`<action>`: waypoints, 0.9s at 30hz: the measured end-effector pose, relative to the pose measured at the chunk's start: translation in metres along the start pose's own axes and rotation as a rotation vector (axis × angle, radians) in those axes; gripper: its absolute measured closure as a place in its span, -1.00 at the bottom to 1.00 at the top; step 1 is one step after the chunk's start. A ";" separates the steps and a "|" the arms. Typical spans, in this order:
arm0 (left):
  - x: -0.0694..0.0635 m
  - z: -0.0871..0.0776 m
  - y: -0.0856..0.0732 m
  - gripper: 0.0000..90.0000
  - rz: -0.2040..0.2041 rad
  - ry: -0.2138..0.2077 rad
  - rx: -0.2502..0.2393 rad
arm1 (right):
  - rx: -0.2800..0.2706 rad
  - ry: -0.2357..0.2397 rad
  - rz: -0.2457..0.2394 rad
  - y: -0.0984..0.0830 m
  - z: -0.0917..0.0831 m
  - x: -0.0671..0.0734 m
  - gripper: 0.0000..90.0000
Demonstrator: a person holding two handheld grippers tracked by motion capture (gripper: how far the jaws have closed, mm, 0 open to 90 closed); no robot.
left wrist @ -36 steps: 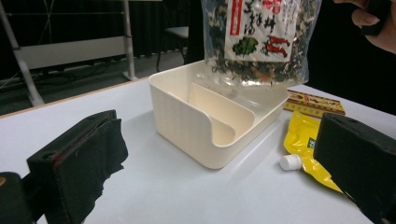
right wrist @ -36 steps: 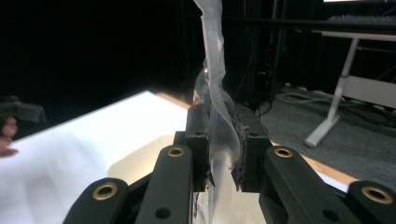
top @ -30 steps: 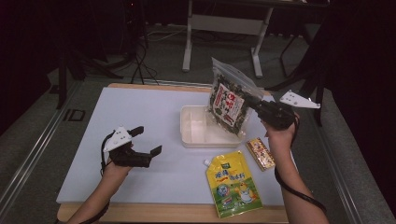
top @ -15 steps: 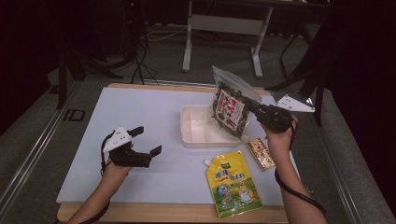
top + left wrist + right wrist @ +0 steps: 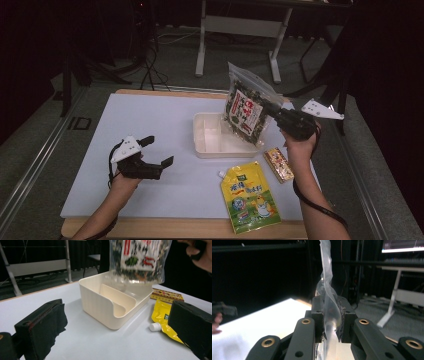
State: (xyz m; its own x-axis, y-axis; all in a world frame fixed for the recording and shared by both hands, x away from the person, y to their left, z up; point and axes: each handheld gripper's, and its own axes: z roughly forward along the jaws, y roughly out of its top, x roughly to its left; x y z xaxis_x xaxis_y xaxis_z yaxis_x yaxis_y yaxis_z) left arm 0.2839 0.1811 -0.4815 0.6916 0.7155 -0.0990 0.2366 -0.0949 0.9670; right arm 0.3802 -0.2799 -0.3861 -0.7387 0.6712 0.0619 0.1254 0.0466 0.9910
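My right gripper [image 5: 270,111] is shut on the edge of a clear snack bag [image 5: 244,108] with dark contents and a red-and-white label, held in the air over the right side of a cream divided bin [image 5: 206,139]. In the right gripper view the clear film of the bag [image 5: 328,296] is pinched between the jaws of the right gripper [image 5: 331,320]. The left gripper view shows the bag [image 5: 140,260] hanging just above the bin [image 5: 100,307]. My left gripper [image 5: 159,151] rests open on the white table at the left, with nothing between its pads [image 5: 42,327].
A yellow spouted pouch [image 5: 248,196] lies near the front edge, in front of the bin. A small orange-brown packet [image 5: 279,164] lies to the right of it. The white tabletop [image 5: 125,120] has open room on the left. Stands and table legs are on the floor beyond.
The right gripper has carried the snack bag slightly left and lower, toward the bin. The left gripper has stayed where it was.
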 end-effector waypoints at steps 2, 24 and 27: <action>0.000 0.000 0.000 -0.98 -0.001 0.000 0.002 | -0.020 0.012 -0.004 0.005 0.001 0.000 0.75; 0.001 -0.001 -0.001 -0.98 -0.005 -0.002 -0.003 | 0.086 -0.026 -0.038 -0.028 0.021 -0.005 0.74; 0.001 -0.001 -0.002 -0.98 -0.001 -0.005 0.002 | 0.084 -0.027 -0.025 -0.030 0.025 -0.006 0.74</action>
State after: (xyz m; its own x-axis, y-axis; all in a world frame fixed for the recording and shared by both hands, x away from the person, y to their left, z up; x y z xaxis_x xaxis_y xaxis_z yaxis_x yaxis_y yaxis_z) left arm 0.2835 0.1826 -0.4831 0.6945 0.7123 -0.1015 0.2389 -0.0952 0.9664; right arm 0.3971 -0.2668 -0.4190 -0.7246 0.6884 0.0331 0.1634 0.1249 0.9786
